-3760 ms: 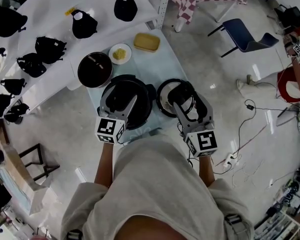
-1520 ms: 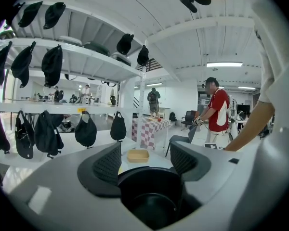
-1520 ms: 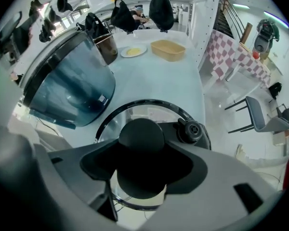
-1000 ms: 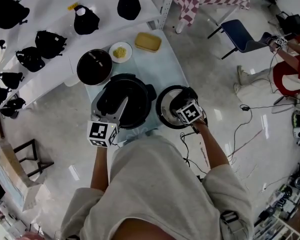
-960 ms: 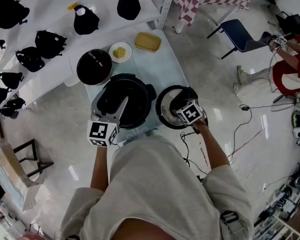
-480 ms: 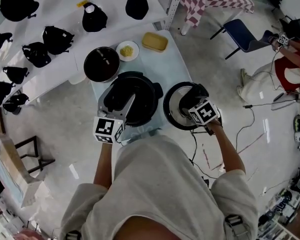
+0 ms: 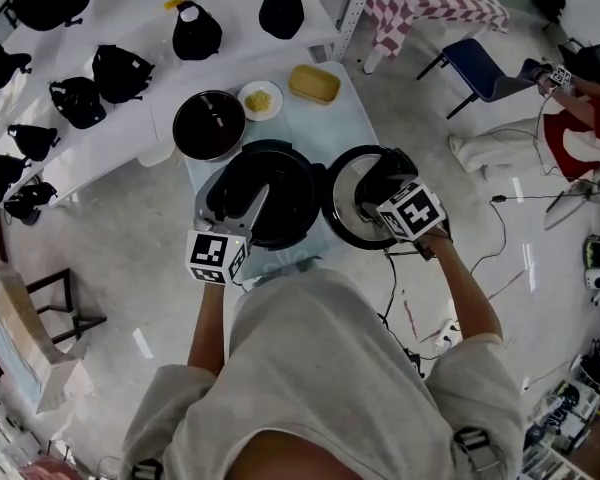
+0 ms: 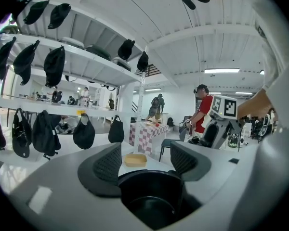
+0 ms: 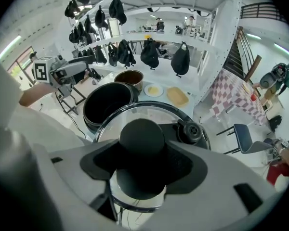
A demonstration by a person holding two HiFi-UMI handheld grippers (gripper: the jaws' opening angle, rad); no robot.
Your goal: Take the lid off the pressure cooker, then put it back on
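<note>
**Lid off, pinched by its knob beside the open cooker**

In the head view, black bags (image 7: 120, 73) lie on a white shelf (image 7: 100, 8) at the far left. A dark round pot (image 7: 209, 125) stands at 11 o'clock from the pressure cooker (image 7: 302, 196), on the pale blue table (image 7: 345, 128). The left gripper (image 8: 145, 159) reaches in from 6 o'clock and points almost level. Its jaws are spread wide, with the cooker's open black mouth low between them and neither pad pressing on anything.

The cooker stands uncovered near the middle of the table. A small plate (image 7: 260, 99) of yellow food lies at 12 o'clock from it and a yellow box (image 7: 315, 85) at 1 o'clock.

The lid (image 7: 345, 203), glass with a dark rim, is at 3 o'clock from the cooker, just beside it and off its mouth. The right gripper (image 9: 142, 161) points steeply down, and its jaws pinch the lid's round black knob (image 9: 141, 134) from both sides. A black valve (image 9: 190, 130) sits on the lid at 2 o'clock from the knob.

A blue chair (image 7: 485, 68) stands on the floor at 1 o'clock from the lid.
</note>
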